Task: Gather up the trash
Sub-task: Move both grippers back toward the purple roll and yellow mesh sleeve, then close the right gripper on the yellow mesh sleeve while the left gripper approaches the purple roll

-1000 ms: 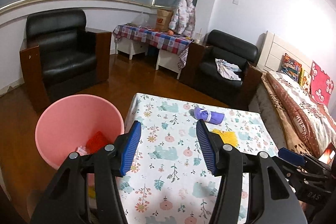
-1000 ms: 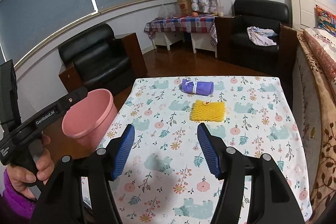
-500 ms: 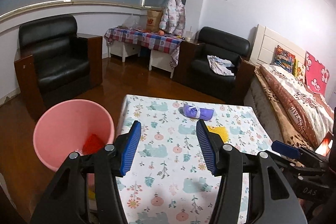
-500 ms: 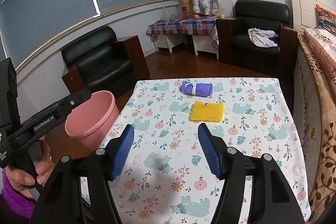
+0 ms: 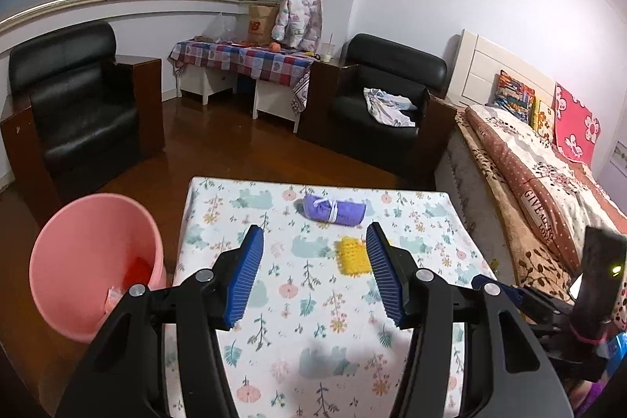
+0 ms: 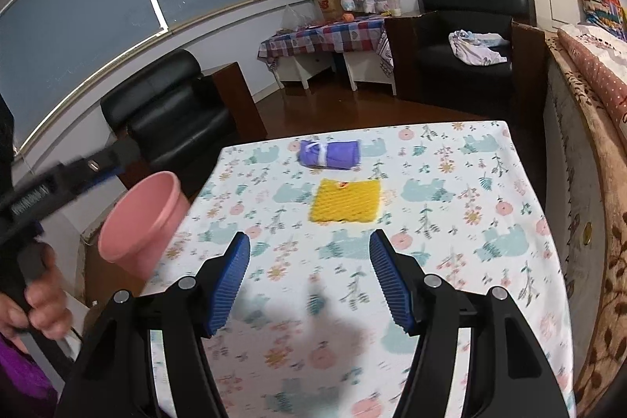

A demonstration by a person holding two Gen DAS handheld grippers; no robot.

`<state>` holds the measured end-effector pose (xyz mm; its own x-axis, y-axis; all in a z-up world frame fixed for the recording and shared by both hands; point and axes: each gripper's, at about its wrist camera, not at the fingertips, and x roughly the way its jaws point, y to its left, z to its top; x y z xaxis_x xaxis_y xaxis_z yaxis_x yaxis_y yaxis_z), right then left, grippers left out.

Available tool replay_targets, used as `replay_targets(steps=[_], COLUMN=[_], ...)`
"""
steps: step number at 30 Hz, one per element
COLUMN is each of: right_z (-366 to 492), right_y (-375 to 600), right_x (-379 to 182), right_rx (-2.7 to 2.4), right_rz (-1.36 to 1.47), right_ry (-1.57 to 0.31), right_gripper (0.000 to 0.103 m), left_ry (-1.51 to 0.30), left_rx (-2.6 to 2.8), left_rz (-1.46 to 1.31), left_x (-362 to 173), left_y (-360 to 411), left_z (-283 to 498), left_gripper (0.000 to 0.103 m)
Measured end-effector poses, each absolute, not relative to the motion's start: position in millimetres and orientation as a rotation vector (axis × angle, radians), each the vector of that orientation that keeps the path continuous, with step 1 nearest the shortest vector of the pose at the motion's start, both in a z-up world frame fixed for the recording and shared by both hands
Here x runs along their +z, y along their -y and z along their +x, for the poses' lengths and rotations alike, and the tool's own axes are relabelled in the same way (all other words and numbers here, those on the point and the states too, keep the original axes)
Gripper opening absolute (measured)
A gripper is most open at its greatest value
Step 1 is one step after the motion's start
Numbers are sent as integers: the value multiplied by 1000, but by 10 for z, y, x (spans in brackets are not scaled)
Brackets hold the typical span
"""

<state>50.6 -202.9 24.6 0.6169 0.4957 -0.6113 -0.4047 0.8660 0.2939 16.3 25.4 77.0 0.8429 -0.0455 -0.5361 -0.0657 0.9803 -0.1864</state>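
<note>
A yellow foam-net piece [image 6: 345,201] lies flat on the patterned tablecloth [image 6: 450,230], and a rolled purple cloth [image 6: 329,153] tied with white string lies just beyond it. My right gripper [image 6: 309,245] hovers open over the table, short of the yellow piece, nothing between its blue pads. In the left wrist view my left gripper [image 5: 313,236] is open and empty too; its right finger covers part of the yellow piece [image 5: 352,255], with the purple roll [image 5: 335,208] farther off. A pink bin [image 5: 94,257] stands on the floor left of the table, with red scraps inside.
Two black armchairs [image 5: 74,112] [image 5: 382,104] and a low table with a checked cloth [image 5: 243,59] stand along the far wall. A bed [image 5: 548,175] runs along the table's right side. A hand [image 6: 35,304] grips the left gripper's handle at the right wrist view's left edge.
The right gripper has moved forward and lower, so the yellow piece and purple roll look nearer. The left gripper has drawn back and swung right; the bin now sits further left and looks smaller.
</note>
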Motion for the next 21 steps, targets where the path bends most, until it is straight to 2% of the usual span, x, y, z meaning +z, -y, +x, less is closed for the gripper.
replay_targets(steps=[10, 21], right_z=[1110, 1733], right_y=[2138, 1711], right_x=[-106, -500], right_rx=[578, 552], right_rz=[92, 1], right_ry=[-788, -864], right_gripper=[64, 67], left_ry=[-574, -669], left_rx=[-6, 44], left_rz=[-202, -246], left_x=[867, 450], left_y=[-225, -348], left_z=[667, 1357], left_gripper=[55, 55])
